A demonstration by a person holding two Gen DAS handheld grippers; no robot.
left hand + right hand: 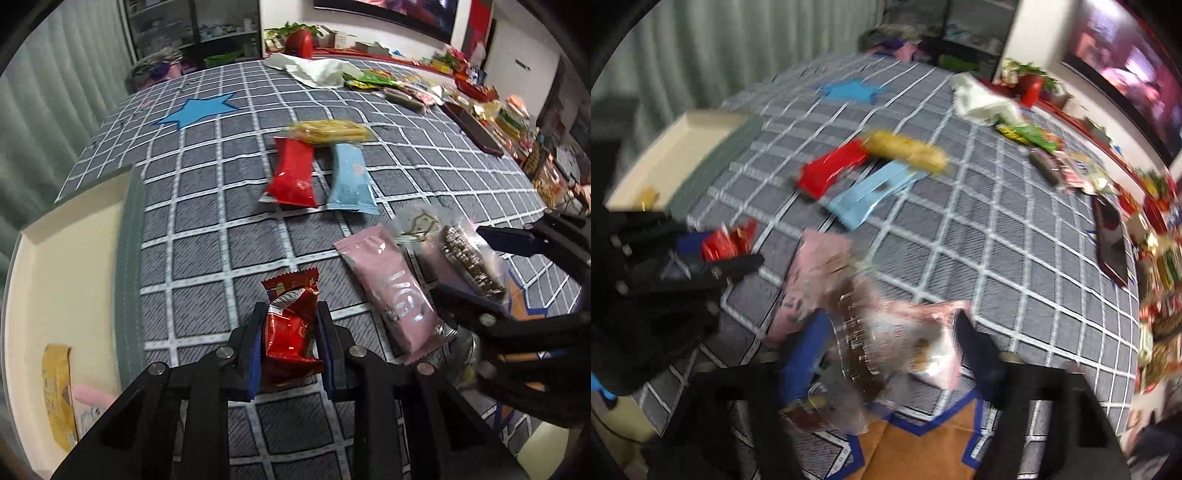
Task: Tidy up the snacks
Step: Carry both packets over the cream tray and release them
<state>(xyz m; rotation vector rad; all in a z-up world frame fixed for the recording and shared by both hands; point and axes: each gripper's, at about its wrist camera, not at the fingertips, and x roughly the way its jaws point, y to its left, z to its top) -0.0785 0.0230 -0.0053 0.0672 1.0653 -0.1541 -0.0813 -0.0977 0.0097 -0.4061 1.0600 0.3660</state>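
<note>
Left hand-held gripper (290, 339): your blue pads are closed on a red wrapper (291, 325), low in the middle of the left wrist frame. The packet stands on end between them, crimped top pointing away from you.

Tray (129, 229): the cream tray with a grey-green wall fills the left edge of that frame, directly left of what you hold. A yellow packet (55, 391) and a pink one already lie at its near end.

Key relation: the tray lies to the left of your left hand, and this hand is much the nearer. A short sideways carry over the wall would probably be enough.

Right hand-held gripper (890, 354): the right wrist frame is blurred. Your jaws stand wide, with a clear bag (886, 343) of dark and pale snacks between them. The blue pad looks to be against it; I cannot tell whether the far jaw touches, so a firm grip is not certain.

Other snacks: a pink pack (391, 291) lies just right of your left hand, long axis running away and leftward. A red bar (293, 173), a light-blue bar (351, 181) and a yellow bar (330, 131) sit together in mid-frame on the checked table (207, 258).

Risk: the wrapper is crinkly and held near its lower end, so it may slip if you swing fast.
</note>
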